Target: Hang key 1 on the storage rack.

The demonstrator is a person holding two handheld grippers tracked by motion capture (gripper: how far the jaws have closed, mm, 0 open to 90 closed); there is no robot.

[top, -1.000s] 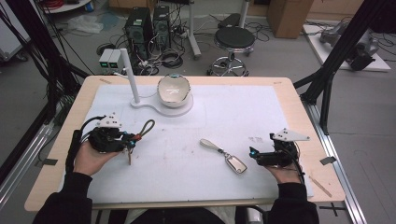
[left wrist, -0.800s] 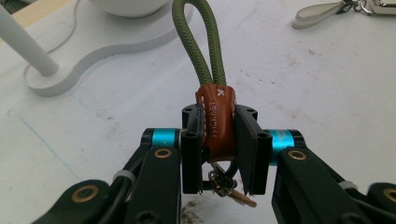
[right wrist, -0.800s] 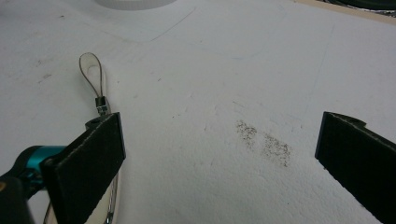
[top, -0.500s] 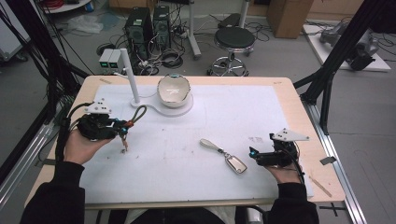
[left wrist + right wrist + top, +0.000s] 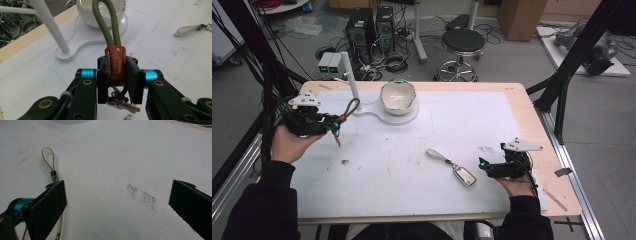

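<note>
Over a white-covered table (image 5: pixel 412 175), the left gripper (image 5: pixel 117 75) is clenching an orange leather key fob with green cord loop (image 5: pixel 115 65), raised; the right gripper (image 5: pixel 117 202) is resting released.

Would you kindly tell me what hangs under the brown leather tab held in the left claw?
Under the brown leather tab, a metal ring with keys dangles. The left claw pads cover the tab's lower end, so the ring's attachment is hidden.

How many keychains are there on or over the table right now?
2. One with a green cord is held in the left gripper; one with a pale strap lies beside the right gripper.
</note>
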